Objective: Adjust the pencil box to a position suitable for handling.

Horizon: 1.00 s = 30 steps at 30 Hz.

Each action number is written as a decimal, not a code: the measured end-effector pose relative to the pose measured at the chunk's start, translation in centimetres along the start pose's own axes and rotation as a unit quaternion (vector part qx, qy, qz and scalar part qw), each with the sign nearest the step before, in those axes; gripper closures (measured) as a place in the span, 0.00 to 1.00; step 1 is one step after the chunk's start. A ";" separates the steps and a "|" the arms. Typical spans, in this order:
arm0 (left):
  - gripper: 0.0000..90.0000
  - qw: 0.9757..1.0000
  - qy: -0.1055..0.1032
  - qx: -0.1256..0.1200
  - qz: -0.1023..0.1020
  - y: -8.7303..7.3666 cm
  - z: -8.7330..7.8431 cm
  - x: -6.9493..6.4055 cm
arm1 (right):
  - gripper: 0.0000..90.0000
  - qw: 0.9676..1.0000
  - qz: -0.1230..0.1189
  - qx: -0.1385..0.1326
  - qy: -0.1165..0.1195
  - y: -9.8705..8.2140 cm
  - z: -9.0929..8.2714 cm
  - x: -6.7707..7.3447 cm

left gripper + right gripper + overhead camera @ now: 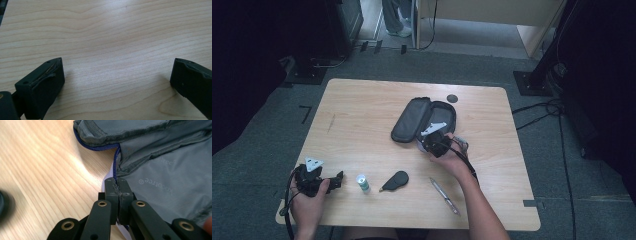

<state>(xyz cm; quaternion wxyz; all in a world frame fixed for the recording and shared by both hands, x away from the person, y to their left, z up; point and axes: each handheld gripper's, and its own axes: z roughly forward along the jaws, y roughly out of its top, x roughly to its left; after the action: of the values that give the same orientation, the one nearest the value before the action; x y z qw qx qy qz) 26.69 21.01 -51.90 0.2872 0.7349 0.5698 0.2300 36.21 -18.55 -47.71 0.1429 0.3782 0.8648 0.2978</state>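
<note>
A dark grey pencil case lies unzipped in the middle of the wooden table, lid folded out to the left. My right gripper is at the case's near edge. In the right gripper view the jaws of this gripper are pressed together on the case's blue zipper edge, with the grey lining beyond. My left gripper rests at the table's near left corner. Its jaws stand wide apart over bare wood with nothing between them.
Along the near edge lie a small white and green tube, a black oval object and a slim silver pen-like tool. A dark round disc sits behind the case. Cables trail on the floor at the right.
</note>
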 end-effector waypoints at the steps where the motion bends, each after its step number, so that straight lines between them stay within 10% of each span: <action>1: 0.00 1.000 0.000 0.000 0.000 0.0 0.0 0.0 | 1.00 1.000 0.017 0.002 -0.001 0.1 0.0 0.1; 9: 0.00 1.000 0.000 0.000 0.000 0.0 0.0 0.0 | 0.99 0.997 0.081 -0.005 -0.009 1.0 0.8 1.2; 19: 0.00 1.000 0.000 0.000 0.000 0.0 0.0 0.0 | 0.67 0.996 0.053 -0.058 0.040 0.0 -0.7 -0.1; 30: 0.00 1.000 0.000 0.000 0.000 0.0 0.0 0.0 | 0.64 0.997 -0.001 -0.052 0.048 -2.6 -2.1 -1.0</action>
<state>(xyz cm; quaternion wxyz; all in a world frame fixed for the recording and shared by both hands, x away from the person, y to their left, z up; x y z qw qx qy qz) 26.69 21.01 -51.90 0.2871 0.7348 0.5699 0.2299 34.42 -21.58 -47.66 0.1208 0.3546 0.8544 0.3601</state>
